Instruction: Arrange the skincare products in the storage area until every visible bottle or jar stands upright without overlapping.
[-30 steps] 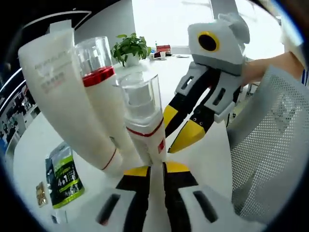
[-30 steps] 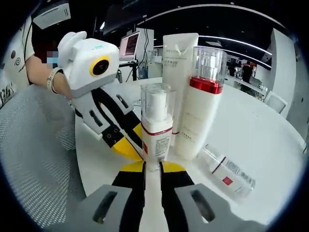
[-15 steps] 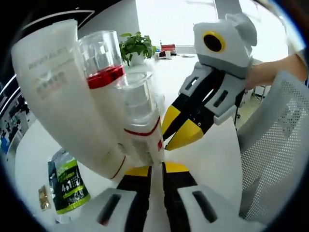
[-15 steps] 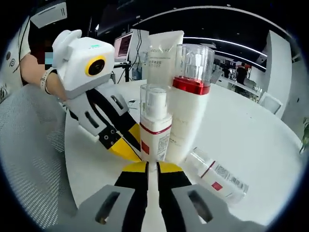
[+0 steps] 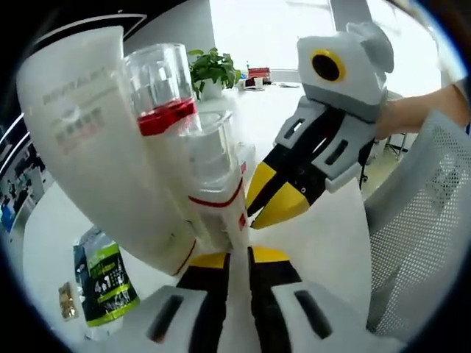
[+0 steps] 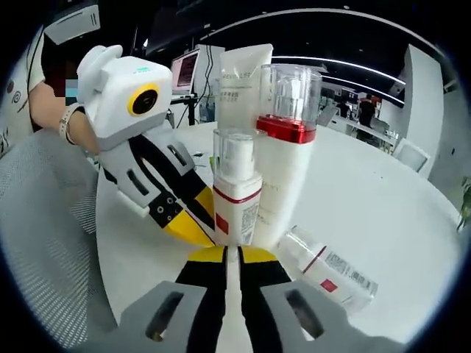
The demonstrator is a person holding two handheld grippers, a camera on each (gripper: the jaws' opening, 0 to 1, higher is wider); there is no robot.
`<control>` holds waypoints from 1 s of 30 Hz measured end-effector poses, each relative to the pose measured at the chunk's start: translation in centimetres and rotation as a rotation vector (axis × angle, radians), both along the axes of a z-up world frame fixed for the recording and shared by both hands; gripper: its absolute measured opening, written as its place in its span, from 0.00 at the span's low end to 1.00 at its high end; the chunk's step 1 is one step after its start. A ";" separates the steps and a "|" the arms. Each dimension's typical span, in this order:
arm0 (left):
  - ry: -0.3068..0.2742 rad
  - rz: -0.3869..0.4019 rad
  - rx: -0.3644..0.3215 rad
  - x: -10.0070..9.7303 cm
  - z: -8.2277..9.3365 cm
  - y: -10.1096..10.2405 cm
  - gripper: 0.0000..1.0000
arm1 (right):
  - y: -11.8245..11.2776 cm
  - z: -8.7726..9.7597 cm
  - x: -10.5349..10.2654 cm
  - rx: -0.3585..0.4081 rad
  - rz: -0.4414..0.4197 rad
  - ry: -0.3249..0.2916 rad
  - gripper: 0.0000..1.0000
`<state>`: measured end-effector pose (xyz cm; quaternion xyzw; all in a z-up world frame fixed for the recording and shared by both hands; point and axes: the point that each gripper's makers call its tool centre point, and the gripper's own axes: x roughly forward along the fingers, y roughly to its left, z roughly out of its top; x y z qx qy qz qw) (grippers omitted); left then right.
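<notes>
A small white bottle [image 5: 218, 193] with a clear cap and a red ring stands upright on the white table, right in front of my left gripper [image 5: 238, 257], which is shut. Behind it stand a taller bottle [image 5: 168, 118] with a red collar and a white tube [image 5: 81, 147]. My right gripper [image 5: 274, 211] comes in from the right, shut, with its yellow tips beside the small bottle. In the right gripper view the small bottle [image 6: 237, 200] stands just past my right gripper [image 6: 227, 255]. My left gripper [image 6: 193, 228] touches its left side. The tall bottle [image 6: 283, 169] and the tube [image 6: 239, 77] rise behind it.
A clear bottle [image 6: 329, 270] with a red label lies on its side on the table [image 6: 383, 213]. A green packet [image 5: 103, 279] lies flat near the tube. A potted plant [image 5: 213, 70] stands far back. A grey mesh chair [image 5: 427, 220] [image 6: 44, 243] borders the table.
Both views have shifted slightly closer to the bottles. The bottles stand where they were and both grippers stay shut beside the small one.
</notes>
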<state>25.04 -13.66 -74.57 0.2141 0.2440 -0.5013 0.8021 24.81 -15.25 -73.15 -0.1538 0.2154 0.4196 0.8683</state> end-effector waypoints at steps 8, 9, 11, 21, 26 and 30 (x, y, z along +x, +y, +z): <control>0.014 0.017 -0.008 -0.2 0.4 0.3 0.07 | -0.9 0.4 -0.2 -0.030 -0.003 -0.011 0.07; 0.013 0.019 -0.009 -0.2 0.5 0.4 0.07 | -1.1 0.6 -0.2 -0.035 -0.005 -0.014 0.08; 0.014 0.019 -0.013 -0.2 0.8 0.5 0.07 | -1.5 0.9 -0.1 -0.048 -0.001 -0.021 0.09; 0.082 0.046 -0.048 -1.5 2.6 2.5 0.14 | -4.3 1.8 1.6 -0.205 0.058 -0.055 0.18; 0.098 0.077 -0.096 -2.0 4.2 3.8 0.18 | -4.9 2.1 2.3 -0.242 0.077 -0.046 0.22; 0.095 0.104 -0.131 -2.4 5.8 4.9 0.26 | -5.3 2.1 2.7 -0.287 0.096 -0.042 0.26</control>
